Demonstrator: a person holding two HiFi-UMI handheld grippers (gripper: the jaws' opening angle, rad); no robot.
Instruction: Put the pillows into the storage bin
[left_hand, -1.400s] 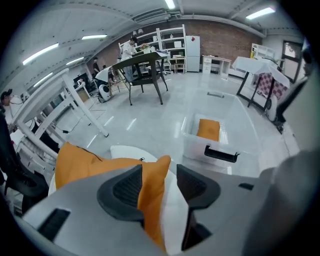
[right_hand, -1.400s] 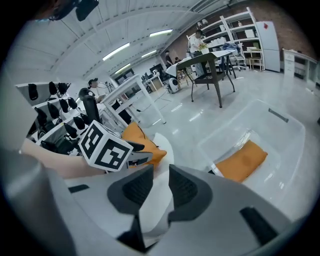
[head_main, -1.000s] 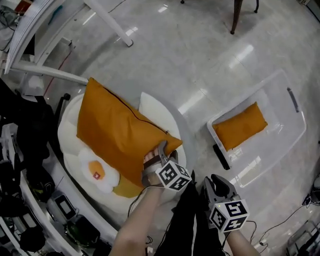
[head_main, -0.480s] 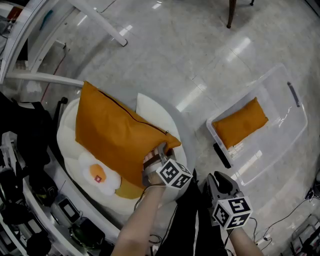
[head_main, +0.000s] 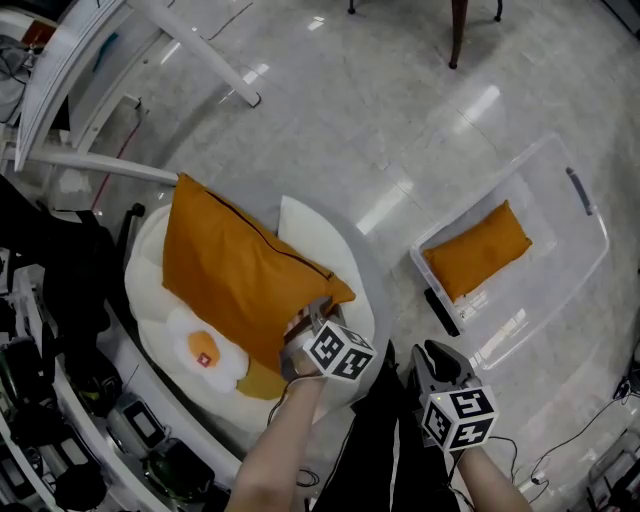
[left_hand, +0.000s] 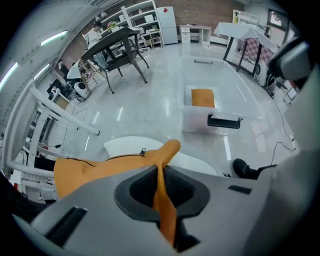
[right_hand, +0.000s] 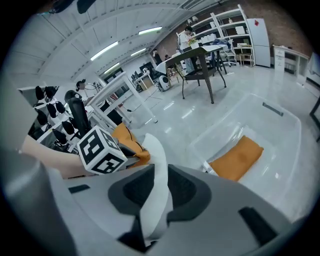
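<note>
A large orange pillow (head_main: 235, 270) lies tilted on a white round cushion (head_main: 322, 232). My left gripper (head_main: 308, 320) sits at the pillow's near corner. Its jaws are closing, and the left gripper view shows them pinching a fold of the orange pillow (left_hand: 162, 165) at the left gripper (left_hand: 162, 189). A second orange pillow (head_main: 478, 252) lies inside the clear storage bin (head_main: 578, 262) on the floor to the right. My right gripper (head_main: 432, 360) hangs low beside my legs. A white fabric edge (right_hand: 156, 165) runs between the closing jaws of the right gripper (right_hand: 157, 194), pressed by both pads.
A fried-egg pillow (head_main: 205, 348) rests on the white cushion's near side. White table legs (head_main: 200, 45) cross the upper left, and a dark chair leg (head_main: 457, 30) stands at the top. Dark equipment and cables (head_main: 45, 340) crowd the left edge. The bin's black latch (head_main: 440, 312) faces me.
My left gripper's jaws have closed on the orange pillow's corner, bunching it. The right gripper has barely moved.
</note>
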